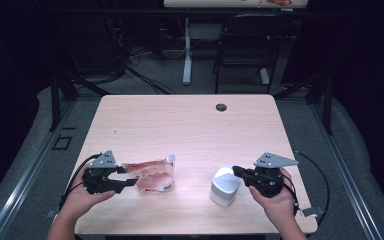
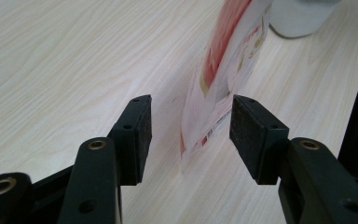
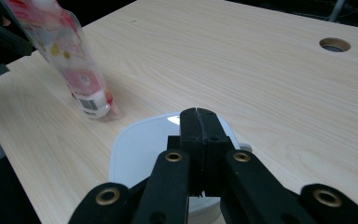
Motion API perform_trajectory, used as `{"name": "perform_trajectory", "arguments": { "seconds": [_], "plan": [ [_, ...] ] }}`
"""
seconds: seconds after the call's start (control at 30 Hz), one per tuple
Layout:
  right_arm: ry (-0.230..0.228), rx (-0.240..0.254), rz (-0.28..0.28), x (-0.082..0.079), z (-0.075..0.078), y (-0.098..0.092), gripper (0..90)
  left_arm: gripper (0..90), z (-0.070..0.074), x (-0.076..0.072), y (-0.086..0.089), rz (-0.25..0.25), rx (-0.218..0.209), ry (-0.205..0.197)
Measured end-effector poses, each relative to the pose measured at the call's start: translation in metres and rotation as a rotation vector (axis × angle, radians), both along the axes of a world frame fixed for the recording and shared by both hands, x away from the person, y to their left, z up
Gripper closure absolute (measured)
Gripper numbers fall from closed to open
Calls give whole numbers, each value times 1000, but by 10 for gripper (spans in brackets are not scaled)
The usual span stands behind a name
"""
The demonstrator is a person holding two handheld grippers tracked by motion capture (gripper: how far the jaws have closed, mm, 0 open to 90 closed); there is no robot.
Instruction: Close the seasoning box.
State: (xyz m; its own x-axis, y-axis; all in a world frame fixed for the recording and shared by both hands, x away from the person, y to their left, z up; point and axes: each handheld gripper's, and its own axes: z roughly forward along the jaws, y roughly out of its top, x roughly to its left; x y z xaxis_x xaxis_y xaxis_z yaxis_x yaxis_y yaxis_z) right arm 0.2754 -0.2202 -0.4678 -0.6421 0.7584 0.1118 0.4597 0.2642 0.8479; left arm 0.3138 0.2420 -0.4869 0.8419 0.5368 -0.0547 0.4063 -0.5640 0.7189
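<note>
A red and white printed plastic bag [image 1: 152,175] lies front left on the light wooden table [image 1: 180,125]. My left gripper [image 1: 125,177] is open at the bag's left end. In the left gripper view the bag's thin edge [image 2: 223,60] stands between the left gripper's [image 2: 191,135] pads without touching either. A white container with a rounded lid [image 1: 224,187] stands front right. My right gripper [image 1: 236,171] is shut with nothing in it. In the right gripper view the right gripper's [image 3: 199,121] tips hover over the container's lid [image 3: 140,144], and the bag [image 3: 70,51] leans beyond it.
A round cable hole [image 1: 221,107] sits near the table's far edge. Behind the table are a black chair [image 1: 245,45], a white desk leg [image 1: 187,50] and loose cables on the floor. The container [image 2: 298,18] stands beyond the bag in the left gripper view.
</note>
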Motion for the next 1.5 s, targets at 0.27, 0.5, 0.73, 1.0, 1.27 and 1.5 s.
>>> {"name": "perform_trajectory", "arguments": {
  "seconds": [0.27,0.5,0.73,1.0,1.27,1.5],
  "plan": [
    [-17,14,-57,-5,-4,-14,900,490,-1,0,1,-1,-2,3],
    [-29,41,-122,-12,-8,-36,900,490,-1,0,2,4,0,3],
    [-24,61,-175,-18,-21,-49,900,490,-1,1,1,2,-1,5],
    [-10,30,-198,-18,-33,-53,900,490,-2,1,1,1,-6,5],
    [12,-5,-212,-16,-47,-55,893,490,-3,2,1,0,0,11],
    [23,-17,-214,-16,-53,-58,849,488,-4,3,4,3,2,17]
  ]
}}
